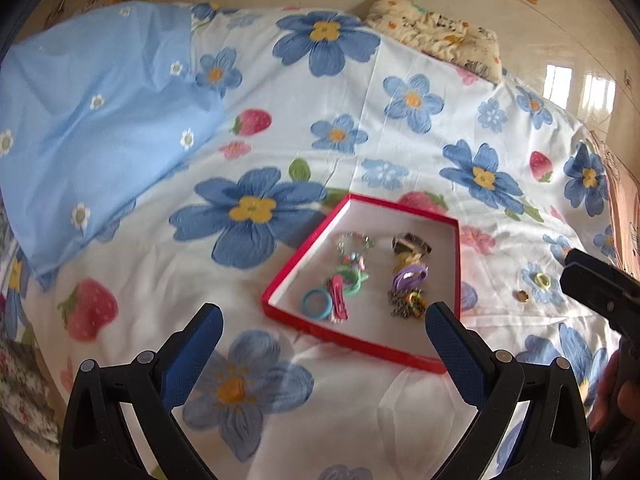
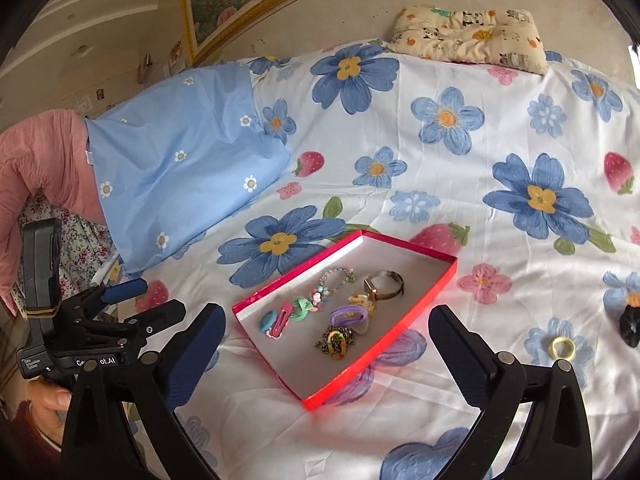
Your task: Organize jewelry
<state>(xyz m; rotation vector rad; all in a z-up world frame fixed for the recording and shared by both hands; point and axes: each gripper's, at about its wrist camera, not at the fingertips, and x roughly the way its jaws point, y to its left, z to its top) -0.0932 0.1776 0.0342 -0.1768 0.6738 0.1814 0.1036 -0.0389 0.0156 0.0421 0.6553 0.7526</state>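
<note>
A shallow red cardboard box with a white inside [image 2: 404, 324] sits mid-frame on the flower-printed white bedsheet [image 2: 460, 184], holding a heap of small jewelry [image 2: 332, 312]; single pieces blur together, though a metal-band watch [image 2: 384, 284] seems to lie at its upper right. A yellow ring [image 2: 562, 347] and a black scrunchie [image 2: 632, 324], cut off at the right edge, lie outside. Left claw [image 1: 324, 320] and right claw [image 2: 324, 320] are both spread wide and empty, low in frame.
</note>
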